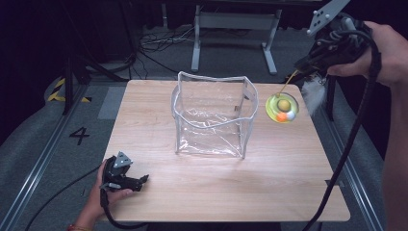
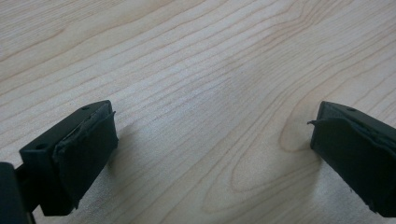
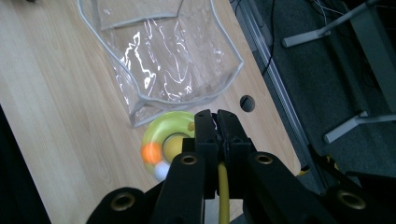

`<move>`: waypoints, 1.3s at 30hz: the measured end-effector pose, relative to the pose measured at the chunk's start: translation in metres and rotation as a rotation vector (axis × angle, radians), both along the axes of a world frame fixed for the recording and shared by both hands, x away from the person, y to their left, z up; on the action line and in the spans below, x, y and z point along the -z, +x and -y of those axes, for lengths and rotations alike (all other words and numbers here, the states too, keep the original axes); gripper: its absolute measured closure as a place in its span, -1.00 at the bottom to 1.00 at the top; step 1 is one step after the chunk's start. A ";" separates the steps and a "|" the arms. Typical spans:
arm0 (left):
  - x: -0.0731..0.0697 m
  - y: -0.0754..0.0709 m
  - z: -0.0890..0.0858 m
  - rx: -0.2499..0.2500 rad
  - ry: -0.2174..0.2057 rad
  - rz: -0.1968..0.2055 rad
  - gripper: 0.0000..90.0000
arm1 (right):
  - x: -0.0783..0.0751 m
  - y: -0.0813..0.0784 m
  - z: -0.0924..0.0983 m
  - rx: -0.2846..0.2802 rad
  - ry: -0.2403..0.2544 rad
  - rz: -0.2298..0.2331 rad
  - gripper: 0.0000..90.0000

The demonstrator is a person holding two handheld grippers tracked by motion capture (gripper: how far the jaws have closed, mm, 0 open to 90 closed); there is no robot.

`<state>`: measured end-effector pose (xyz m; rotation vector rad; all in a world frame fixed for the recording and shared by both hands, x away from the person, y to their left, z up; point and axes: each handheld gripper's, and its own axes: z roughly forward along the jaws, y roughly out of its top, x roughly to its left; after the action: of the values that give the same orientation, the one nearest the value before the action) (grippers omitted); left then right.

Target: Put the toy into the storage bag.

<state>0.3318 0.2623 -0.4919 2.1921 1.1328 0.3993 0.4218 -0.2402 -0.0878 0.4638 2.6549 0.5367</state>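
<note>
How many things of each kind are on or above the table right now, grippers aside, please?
Clear plastic open-topped bag with grey trim: 1
Round yellow-green ring toy on a yellow wand, with an orange and a white ball: 1
Light wooden table: 1
Total: 3

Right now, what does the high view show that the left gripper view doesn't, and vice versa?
High view alone: the clear plastic bag standing open mid-table, the right gripper raised beside it and pinching a yellow stick, a yellow-green ring toy with small balls hanging from the stick, and the left gripper resting near the table's front left corner. Left gripper view alone: its two black pads close up, spread wide with nothing between. Both: the light wooden table.
</note>
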 end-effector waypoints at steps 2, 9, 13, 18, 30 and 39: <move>0.000 0.000 0.000 -0.001 -0.001 0.000 -0.98 | -0.004 0.001 -0.008 -0.007 -0.009 0.008 0.97; 0.000 0.000 -0.001 0.005 0.004 0.004 -0.98 | -0.019 0.003 -0.030 -0.040 0.009 0.025 0.97; 0.000 0.000 0.000 0.005 0.001 0.002 -0.98 | -0.021 0.006 -0.042 -0.056 0.024 0.025 0.96; 0.000 0.001 -0.001 0.008 0.002 0.003 -0.98 | -0.016 0.015 -0.053 -0.054 0.027 0.023 0.96; 0.000 0.001 -0.001 0.009 0.001 0.003 -0.99 | -0.005 0.037 -0.078 -0.057 0.034 0.016 0.96; 0.000 0.001 -0.001 0.010 0.002 0.003 -0.99 | 0.013 0.057 -0.100 -0.064 0.065 0.011 0.96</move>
<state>0.3327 0.2629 -0.4920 2.1976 1.1198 0.3991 0.4792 -0.1405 -0.1006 0.3948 2.6559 0.6440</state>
